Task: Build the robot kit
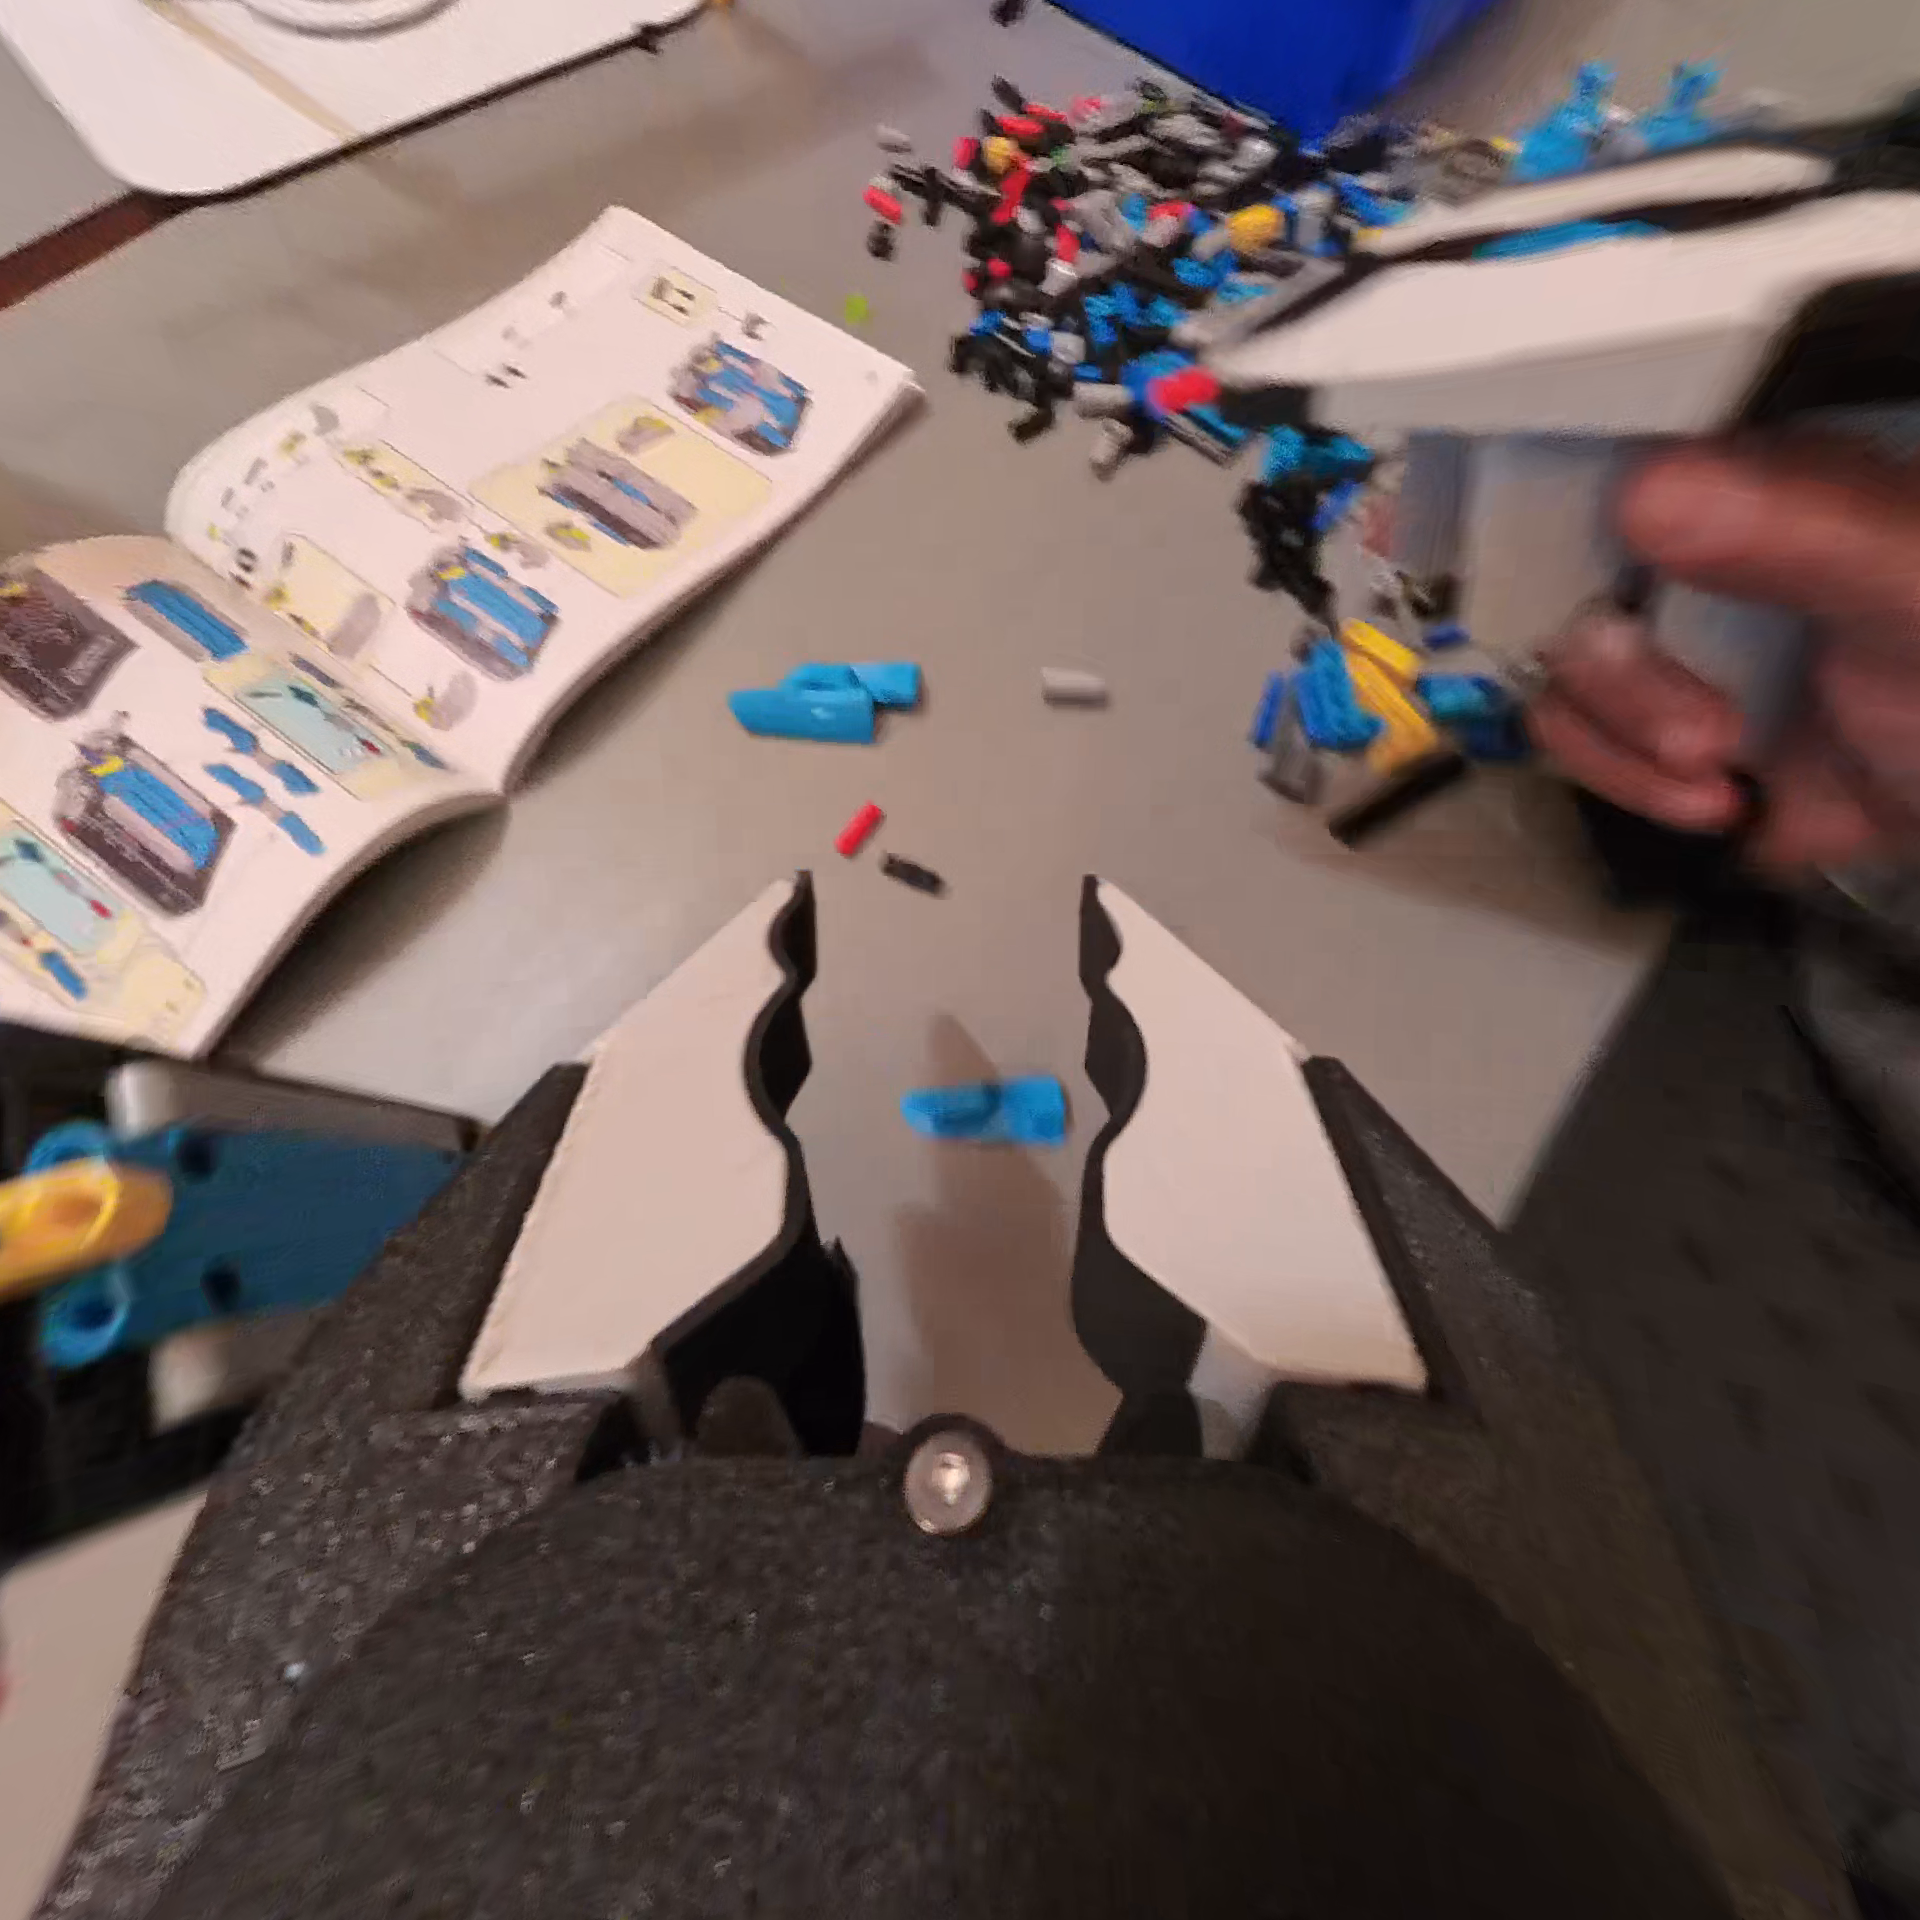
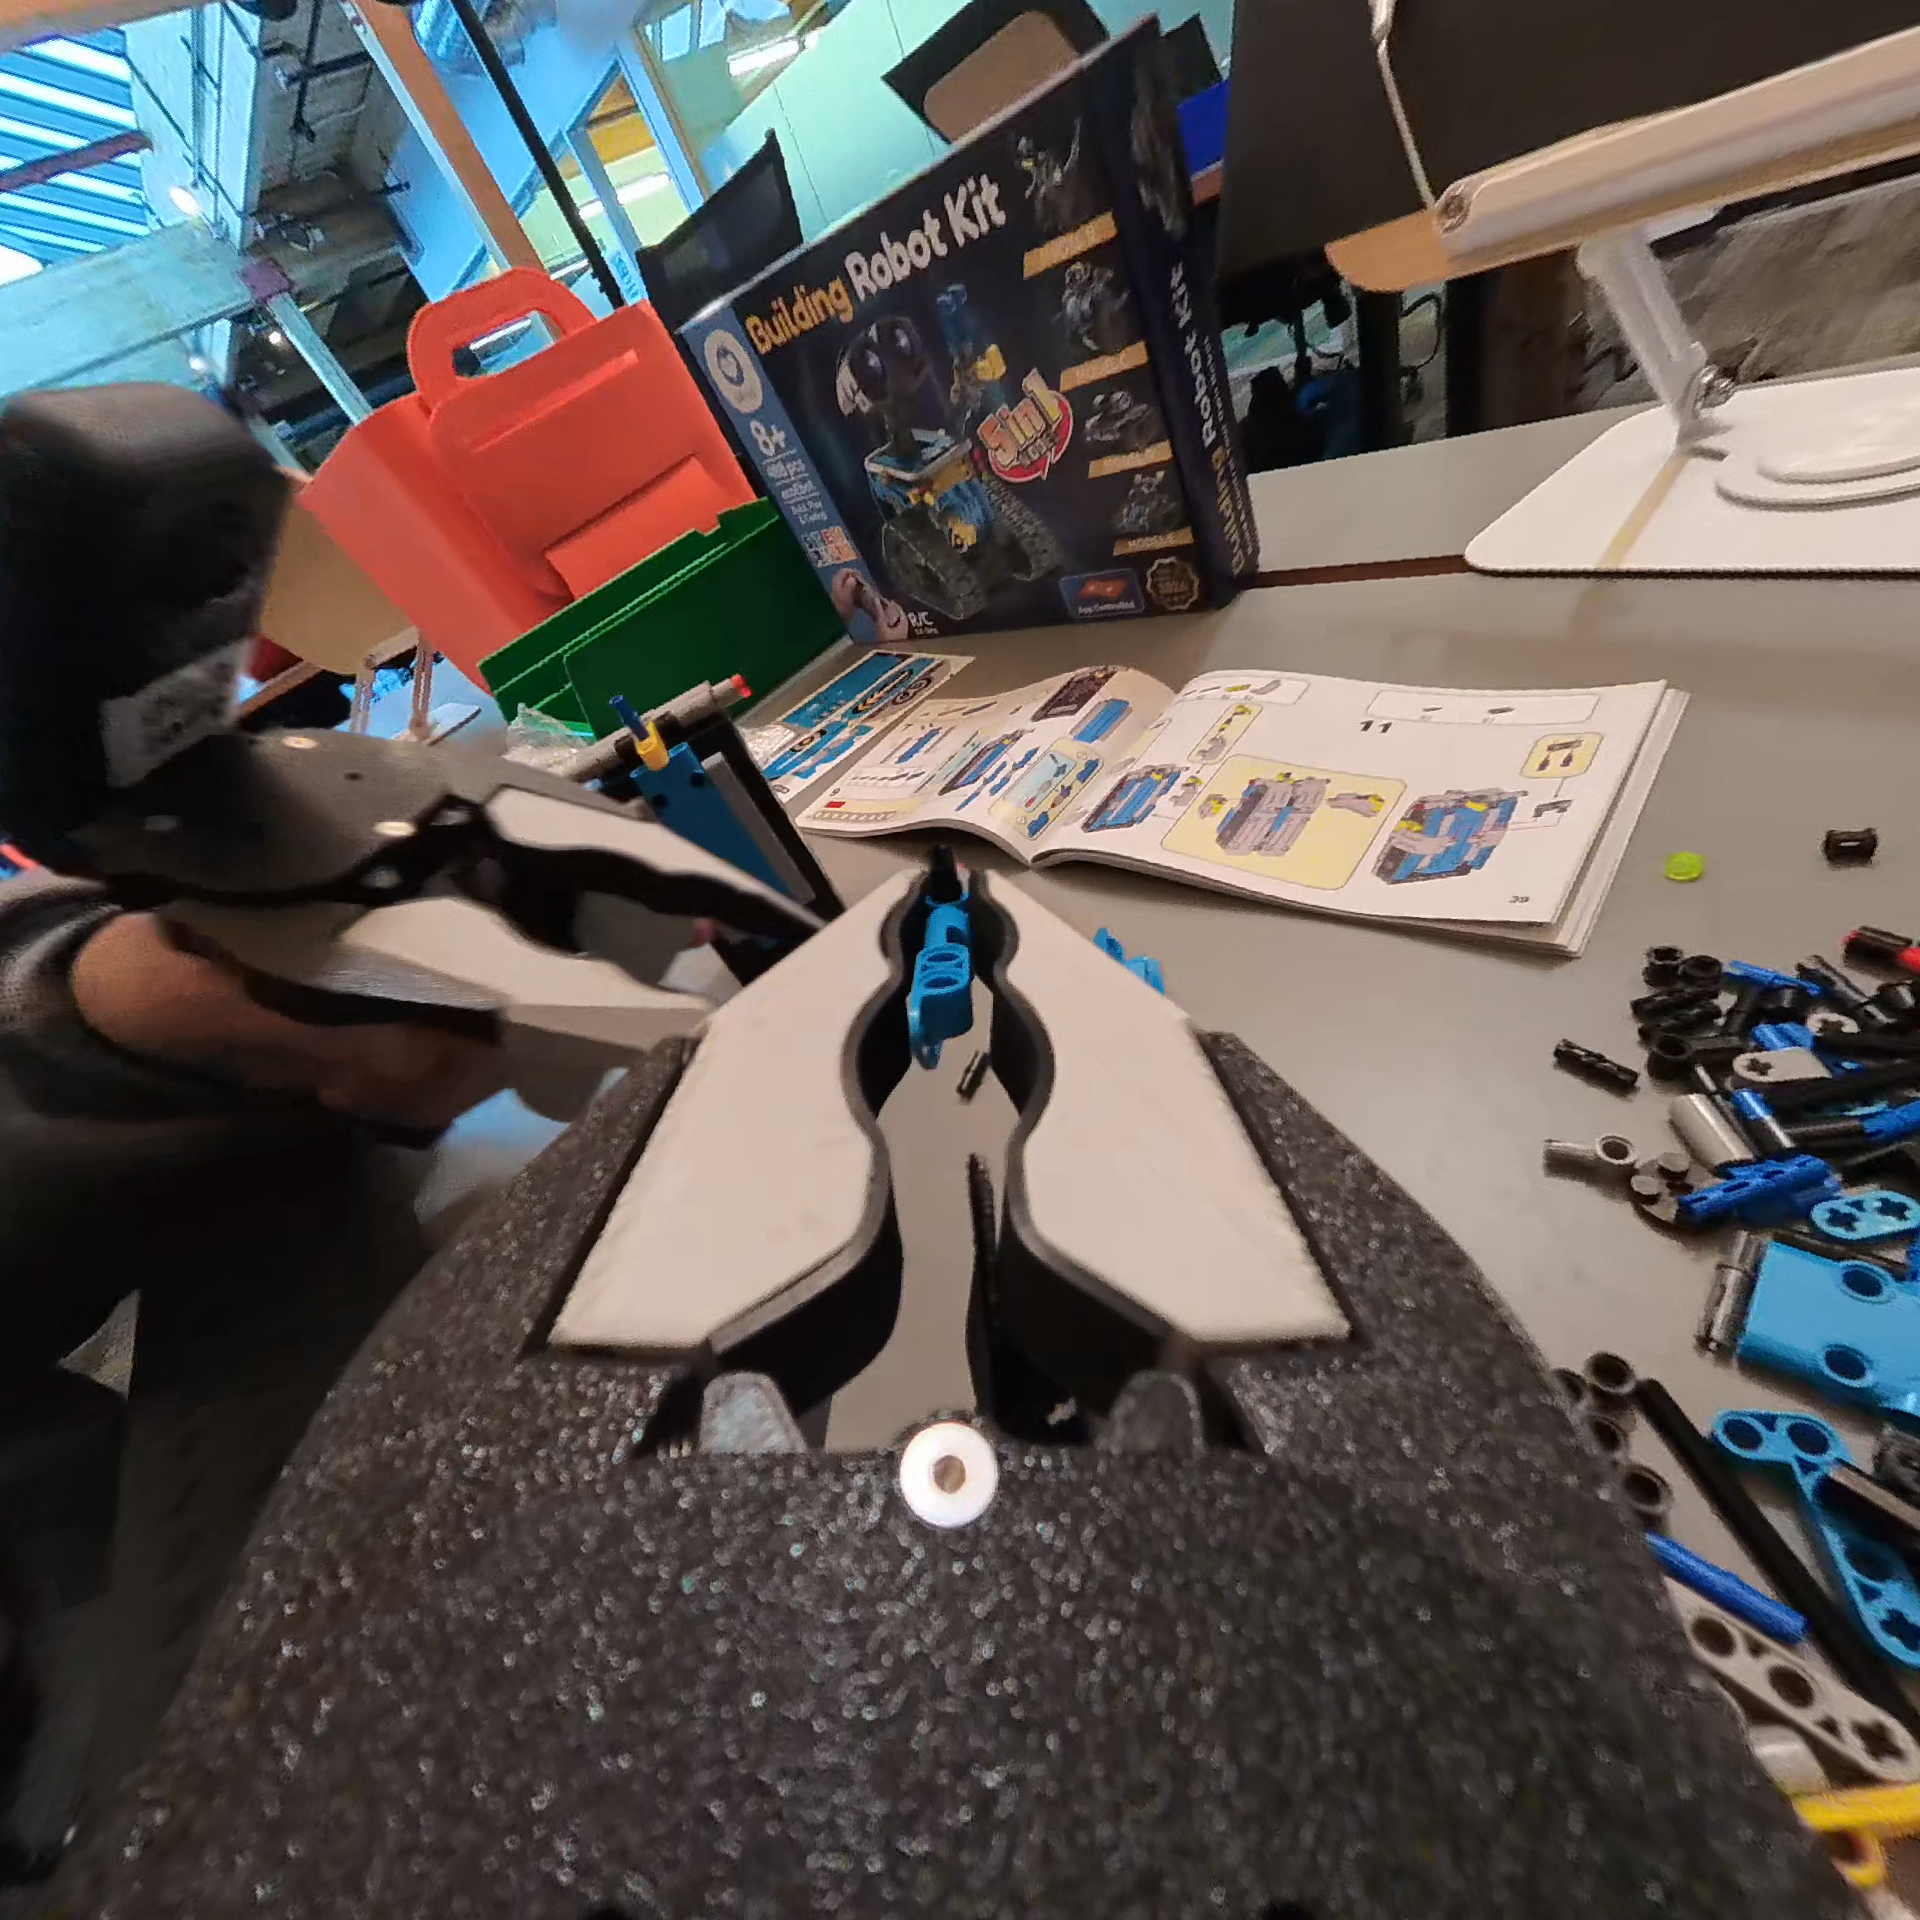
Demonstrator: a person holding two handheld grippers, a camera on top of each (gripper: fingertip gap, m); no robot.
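Note:
My left gripper (image 1: 945, 894) is open and empty, low over the grey table (image 1: 644, 935). A small blue piece (image 1: 982, 1112) lies on the table between its fingers, untouched. A red pin (image 1: 858, 828) and a black pin (image 1: 912, 873) lie just past its tips, and a larger blue piece (image 1: 826, 701) lies farther on. My right gripper (image 2: 948, 894) is shut on a blue perforated connector (image 2: 940, 966) with a black pin at its top. The left gripper (image 2: 764, 966) shows beside it on the left. The right gripper (image 1: 1558, 312) shows blurred at the upper right of the left wrist view.
An open instruction booklet (image 1: 468, 582) (image 2: 1299, 790) lies on the table. A pile of small parts (image 1: 1122, 260) (image 2: 1766, 1091) spreads to the right. A partly built blue and yellow model (image 1: 1361, 717) sits near a hand (image 1: 1714, 675). A kit box (image 2: 987, 416), orange case (image 2: 540, 436) and green bin (image 2: 675, 623) stand behind. My hands' fingertips stand some 9 centimeters from each other.

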